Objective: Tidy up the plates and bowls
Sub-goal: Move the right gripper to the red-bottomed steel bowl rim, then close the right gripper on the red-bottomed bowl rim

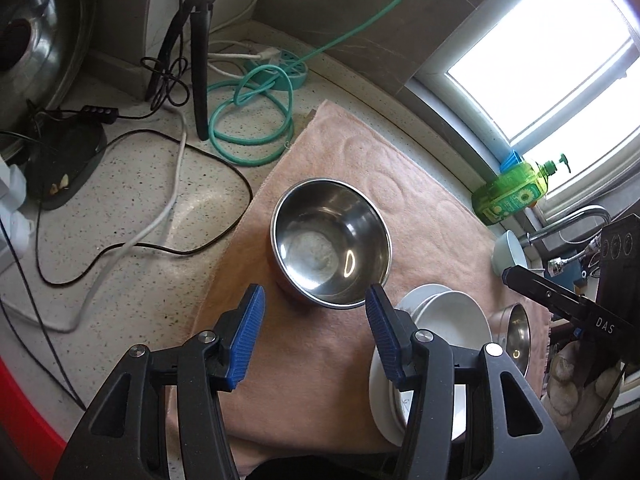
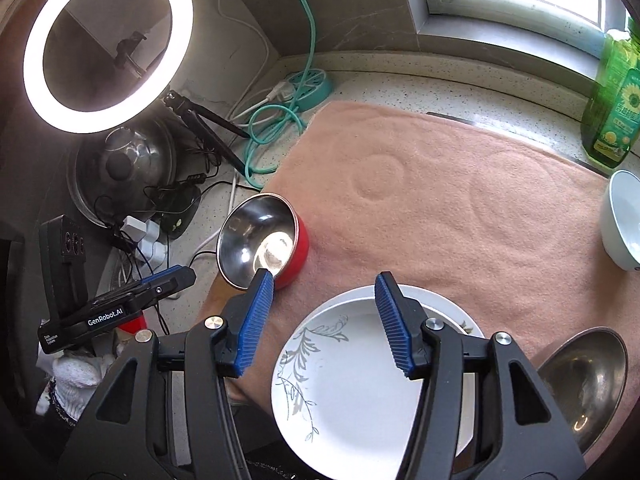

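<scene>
A steel bowl with a red outside (image 1: 331, 242) (image 2: 262, 246) stands upright on the pink towel (image 1: 348, 152) (image 2: 440, 184). My left gripper (image 1: 316, 320) is open and empty, just short of that bowl. White plates with a grey leaf pattern (image 2: 352, 380) (image 1: 444, 320) lie stacked at the towel's near edge. My right gripper (image 2: 325, 322) is open and empty above their far rim. A second steel bowl (image 2: 584, 384) (image 1: 516, 334) sits right of the plates. A pale blue-white bowl (image 2: 622, 220) (image 1: 506, 250) stands at the towel's right edge.
A green dish soap bottle (image 2: 614, 96) (image 1: 512, 192) stands by the window. A teal cable and power strip (image 1: 256, 120) (image 2: 280, 120), black cables, a tripod (image 1: 200, 52) and a ring light (image 2: 108, 44) crowd the counter left of the towel. A faucet (image 1: 576, 220) is at right.
</scene>
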